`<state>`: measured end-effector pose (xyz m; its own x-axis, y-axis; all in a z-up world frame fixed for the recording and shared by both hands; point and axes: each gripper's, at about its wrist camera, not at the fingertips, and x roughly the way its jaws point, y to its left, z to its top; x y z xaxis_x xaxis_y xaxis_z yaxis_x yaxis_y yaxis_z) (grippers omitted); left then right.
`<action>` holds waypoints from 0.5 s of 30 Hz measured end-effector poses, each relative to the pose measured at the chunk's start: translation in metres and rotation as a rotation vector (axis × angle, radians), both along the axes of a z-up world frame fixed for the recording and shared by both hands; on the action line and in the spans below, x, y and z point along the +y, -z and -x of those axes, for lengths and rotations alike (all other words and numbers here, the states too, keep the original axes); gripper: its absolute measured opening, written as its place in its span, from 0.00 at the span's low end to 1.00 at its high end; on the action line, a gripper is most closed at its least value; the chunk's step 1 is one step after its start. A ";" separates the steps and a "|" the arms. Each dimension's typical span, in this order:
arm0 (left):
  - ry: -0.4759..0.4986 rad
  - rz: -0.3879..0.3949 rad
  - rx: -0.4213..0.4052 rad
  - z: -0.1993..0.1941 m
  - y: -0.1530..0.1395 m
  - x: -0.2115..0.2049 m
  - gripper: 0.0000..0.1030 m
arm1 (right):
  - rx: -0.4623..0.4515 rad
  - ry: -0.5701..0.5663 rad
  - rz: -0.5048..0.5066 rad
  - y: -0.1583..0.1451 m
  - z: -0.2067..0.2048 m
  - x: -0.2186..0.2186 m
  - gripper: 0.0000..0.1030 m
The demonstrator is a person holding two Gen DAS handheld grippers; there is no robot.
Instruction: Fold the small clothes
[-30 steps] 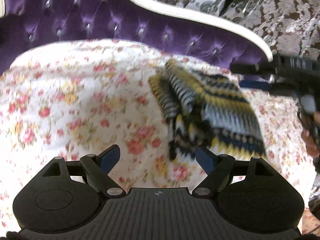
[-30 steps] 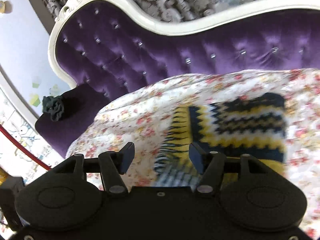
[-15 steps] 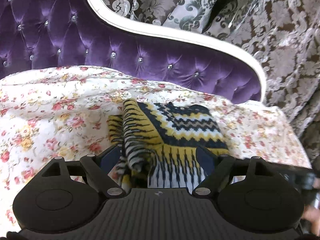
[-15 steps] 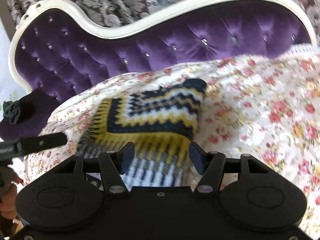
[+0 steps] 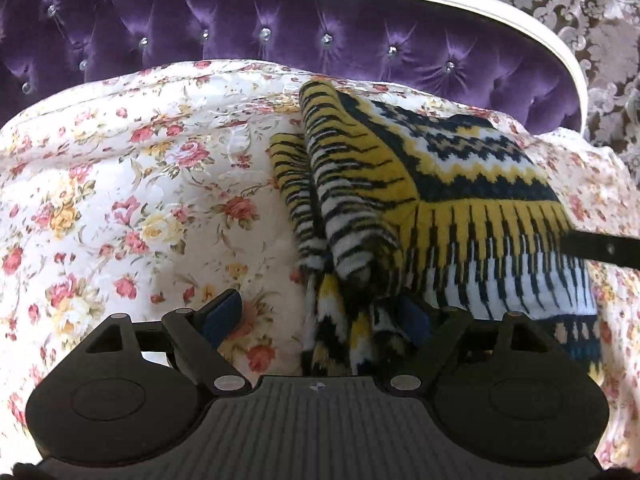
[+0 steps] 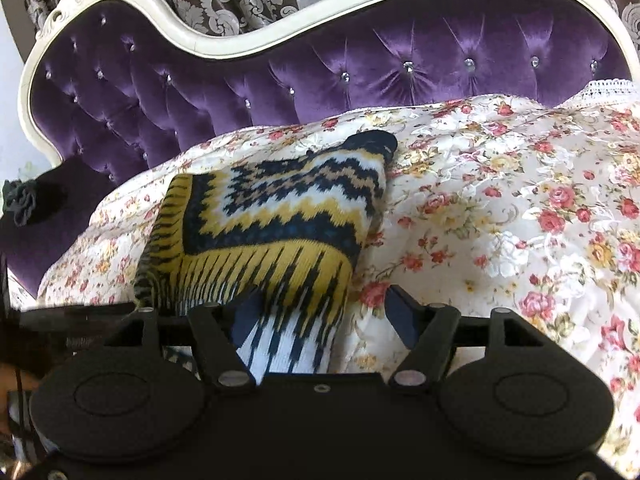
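Both grippers wide: left gripper [image 5: 320, 316] straddles knit garment [image 5: 420, 184] hem, right gripper [image 6: 320, 308] likewise; pinch both layers squarely.

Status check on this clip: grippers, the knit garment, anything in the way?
Left gripper open, straddling near edge of knit sweater. Right gripper open over its near corner. Sweater folded on floral cover. Nothing in the way.
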<state>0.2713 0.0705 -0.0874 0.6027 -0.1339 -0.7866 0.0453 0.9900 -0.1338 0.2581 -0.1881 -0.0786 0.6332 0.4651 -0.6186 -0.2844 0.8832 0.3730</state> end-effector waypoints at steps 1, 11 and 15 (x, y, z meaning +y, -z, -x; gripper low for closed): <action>-0.006 0.011 0.001 0.002 -0.001 0.001 0.81 | 0.002 0.001 -0.016 0.000 -0.004 -0.002 0.73; 0.009 0.135 0.039 0.005 -0.012 0.004 0.78 | 0.057 -0.008 -0.156 0.016 -0.049 -0.010 0.74; 0.005 0.182 0.029 0.013 -0.016 0.008 0.78 | 0.079 -0.009 -0.205 0.024 -0.058 -0.010 0.74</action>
<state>0.2586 0.0788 -0.0719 0.5793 -0.2790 -0.7659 0.0440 0.9489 -0.3124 0.3164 -0.1985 -0.1023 0.5820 0.5917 -0.5578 -0.2546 0.7841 0.5660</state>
